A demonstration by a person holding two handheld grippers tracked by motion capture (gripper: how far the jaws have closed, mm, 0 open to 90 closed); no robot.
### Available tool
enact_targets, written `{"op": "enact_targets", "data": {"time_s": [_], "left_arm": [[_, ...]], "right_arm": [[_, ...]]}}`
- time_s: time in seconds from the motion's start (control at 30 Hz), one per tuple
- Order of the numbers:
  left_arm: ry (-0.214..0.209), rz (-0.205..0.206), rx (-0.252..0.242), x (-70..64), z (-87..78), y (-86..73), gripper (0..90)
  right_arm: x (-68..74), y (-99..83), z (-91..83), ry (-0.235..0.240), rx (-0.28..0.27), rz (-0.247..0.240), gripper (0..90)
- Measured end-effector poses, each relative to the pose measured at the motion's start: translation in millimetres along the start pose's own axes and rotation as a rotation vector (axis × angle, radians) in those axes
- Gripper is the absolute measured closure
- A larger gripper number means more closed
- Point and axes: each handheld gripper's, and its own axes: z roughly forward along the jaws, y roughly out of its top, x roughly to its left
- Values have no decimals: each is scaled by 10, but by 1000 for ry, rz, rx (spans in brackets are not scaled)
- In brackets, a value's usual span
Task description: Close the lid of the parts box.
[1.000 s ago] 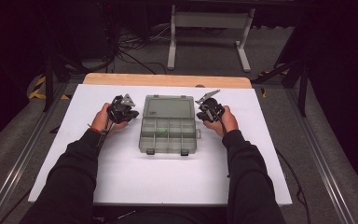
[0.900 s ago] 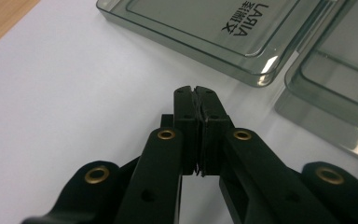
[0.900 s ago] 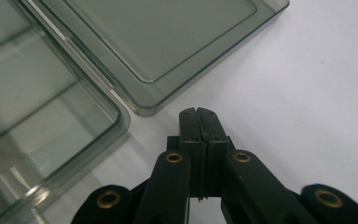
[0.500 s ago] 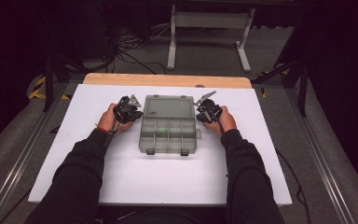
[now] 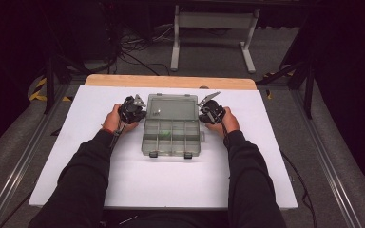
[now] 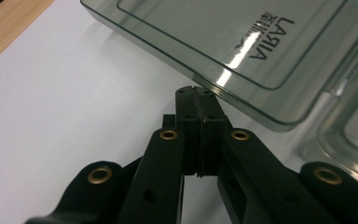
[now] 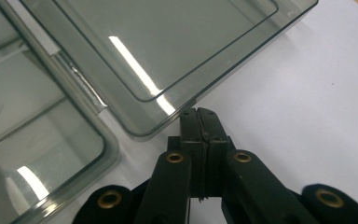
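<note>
Currently logged, item by item.

Item one: clear compartment box (image 5: 172,137), mid-table on the white sheet, its lid (image 5: 172,106) swung open and lying flat on the far side of the tray. Small green bits sit in the dividers; I cannot make out what they are.

Item two: my left gripper (image 6: 196,100), jaws pressed together on nothing, tips just at the lid's left edge. In the high view it sits beside the lid (image 5: 138,110).

Item three: my right gripper (image 7: 198,115), jaws likewise closed and empty, tips just at the lid's right edge; seen from above at (image 5: 208,110).

Risks, as I judge them: closed tips give me only a push, no pinch. If I lift from under the edges unevenly, the lid may twist on its hinge or slide off one tip and drop. The smooth plastic could let the whole box skate across the sheet, and a jolt would scatter the small contents between compartments.

Surface: white table cover (image 5: 76,156), wooden edge (image 5: 171,81) along the far side.

Room: grey carpet (image 5: 9,156), cables (image 5: 128,45), a white stand (image 5: 214,21), dark surroundings.
</note>
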Motion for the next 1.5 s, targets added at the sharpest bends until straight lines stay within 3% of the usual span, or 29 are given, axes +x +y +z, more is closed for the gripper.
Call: {"op": "enact_targets", "data": {"time_s": [0.2, 0.4, 0.7, 0.87, 1.07, 1.5], "left_arm": [[10, -26, -38, 53, 77, 22, 896], [-3, -113, -52, 126, 132, 67, 894], [14, -125, -102, 104, 176, 115, 889], [27, -142, -129, 134, 152, 120, 887], [50, -157, -172, 181, 82, 199, 885], [64, -148, -221, 221, -75, 354, 865]], "right_arm": [[-45, 18, 43, 7, -28, 2, 900], [-66, 50, 93, -18, -51, 15, 900], [-125, 7, 121, -30, -113, 73, 900], [-109, 27, 113, -48, -158, 78, 900], [-91, 60, 67, -89, -206, 91, 900], [-108, 57, -66, -85, -283, 115, 900]]}}
